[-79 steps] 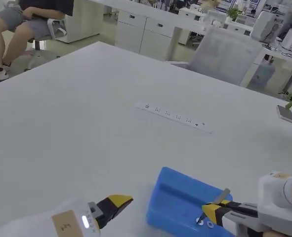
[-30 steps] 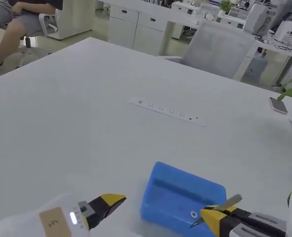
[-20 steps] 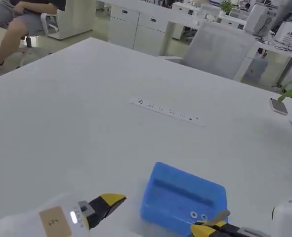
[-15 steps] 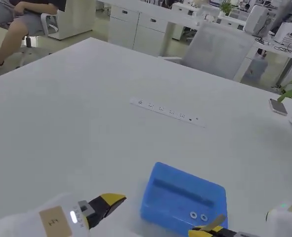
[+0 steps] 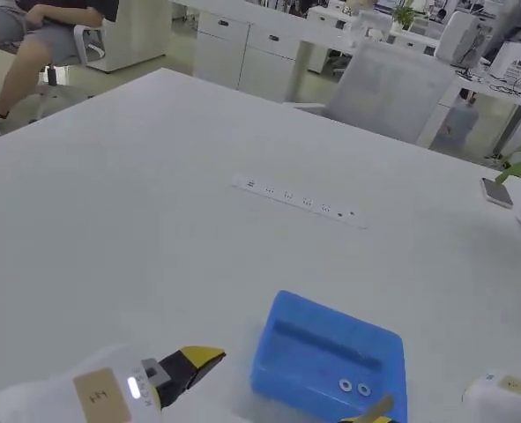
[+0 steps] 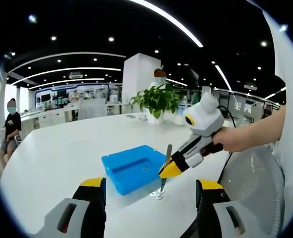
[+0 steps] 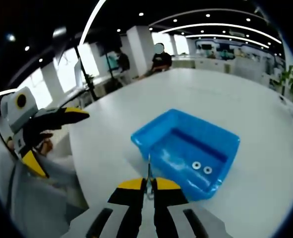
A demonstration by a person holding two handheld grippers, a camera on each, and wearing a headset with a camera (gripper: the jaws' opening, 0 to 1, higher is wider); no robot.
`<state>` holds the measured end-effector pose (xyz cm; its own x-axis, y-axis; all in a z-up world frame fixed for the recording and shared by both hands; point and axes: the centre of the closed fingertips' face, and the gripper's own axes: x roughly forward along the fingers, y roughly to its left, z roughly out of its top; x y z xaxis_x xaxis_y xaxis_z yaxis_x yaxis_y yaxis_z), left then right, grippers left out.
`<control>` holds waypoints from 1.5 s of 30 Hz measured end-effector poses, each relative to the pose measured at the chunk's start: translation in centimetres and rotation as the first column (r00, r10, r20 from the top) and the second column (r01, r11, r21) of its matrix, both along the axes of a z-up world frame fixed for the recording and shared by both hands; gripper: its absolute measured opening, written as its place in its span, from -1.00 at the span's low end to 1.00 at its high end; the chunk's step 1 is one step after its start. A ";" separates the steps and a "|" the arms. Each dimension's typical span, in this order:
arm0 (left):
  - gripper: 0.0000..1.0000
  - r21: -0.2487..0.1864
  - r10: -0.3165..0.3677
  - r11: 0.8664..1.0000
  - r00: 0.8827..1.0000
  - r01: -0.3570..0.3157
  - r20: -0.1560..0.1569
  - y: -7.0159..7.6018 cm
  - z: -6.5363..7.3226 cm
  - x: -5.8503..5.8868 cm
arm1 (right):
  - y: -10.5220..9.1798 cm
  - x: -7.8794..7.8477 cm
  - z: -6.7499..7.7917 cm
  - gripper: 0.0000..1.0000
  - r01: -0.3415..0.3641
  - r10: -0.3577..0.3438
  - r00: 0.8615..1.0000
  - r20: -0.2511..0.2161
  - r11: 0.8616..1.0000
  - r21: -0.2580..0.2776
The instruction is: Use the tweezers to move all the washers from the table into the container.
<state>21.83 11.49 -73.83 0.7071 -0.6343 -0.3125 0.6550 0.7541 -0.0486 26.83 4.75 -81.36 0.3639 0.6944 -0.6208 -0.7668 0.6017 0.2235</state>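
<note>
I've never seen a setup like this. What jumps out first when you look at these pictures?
The bright blue container on the white table, with two washers lying inside. Next, the right gripper, pinching thin tweezers that point down at loose washers on the table beside the container.

**Occlusions and Limits of Resolution**

In the head view, we find the right gripper (image 5: 368, 418) cut off by the bottom edge at lower centre. A yellow tip and a sliver of the tweezers (image 5: 380, 406) remain visible. The left gripper (image 5: 205, 359) is cropped at the lower left. In the left gripper view, the washers (image 6: 156, 195) on the table (image 6: 57, 163), at lower centre, are too small for us to count. In the right gripper view the tweezers (image 7: 148, 174) appear edge-on, and we cannot resolve their tips.
</note>
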 end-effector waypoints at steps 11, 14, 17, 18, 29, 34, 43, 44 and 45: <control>0.49 0.006 -0.003 1.000 1.000 0.003 -0.002 0.0 -0.1 -0.1 | 0.2 -0.4 -0.3 -0.92 -0.036 0.036 0.999 0.013 0.999 -0.026; 0.49 0.005 -0.004 1.000 1.000 0.004 -0.001 0.0 -0.1 -0.1 | 0.3 -0.5 -0.3 -0.92 -0.051 0.052 0.998 0.019 0.998 -0.037; 0.49 0.007 -0.007 1.000 1.000 0.007 -0.002 -0.1 -0.1 -0.1 | 0.4 -0.8 -0.3 -0.92 -0.069 0.071 0.997 0.031 0.996 -0.050; 0.49 0.007 -0.007 1.000 1.000 0.007 0.000 -0.1 -0.1 -0.1 | 0.5 -0.8 -0.3 -0.92 -0.078 0.080 0.996 0.037 0.995 -0.057; 0.49 0.009 -0.015 1.000 1.000 0.015 -0.003 -0.1 -0.2 -0.1 | 0.9 -1.1 -0.5 -0.94 -0.127 0.135 0.988 0.072 0.986 -0.104; 0.49 0.013 -0.017 1.000 1.000 0.017 -0.003 -0.1 -0.3 -0.1 | 0.8 -1.1 -0.4 -0.95 -0.124 0.136 0.986 0.095 0.985 -0.117; 0.49 0.014 -0.016 1.000 1.000 0.016 -0.004 -0.2 -0.3 -0.1 | 0.9 -1.0 0.6 -0.95 -0.088 0.092 0.992 0.090 0.995 -0.050; 0.49 0.015 -0.018 1.000 1.000 0.018 -0.004 -0.2 -0.3 -0.1 | 0.9 -0.9 0.8 -0.95 -0.082 0.086 0.992 0.092 0.996 -0.043; 0.49 0.016 -0.019 1.000 1.000 0.019 -0.004 -0.2 -0.3 -0.1 | 0.9 -0.8 1.0 -0.95 -0.077 0.080 0.993 0.091 0.996 -0.036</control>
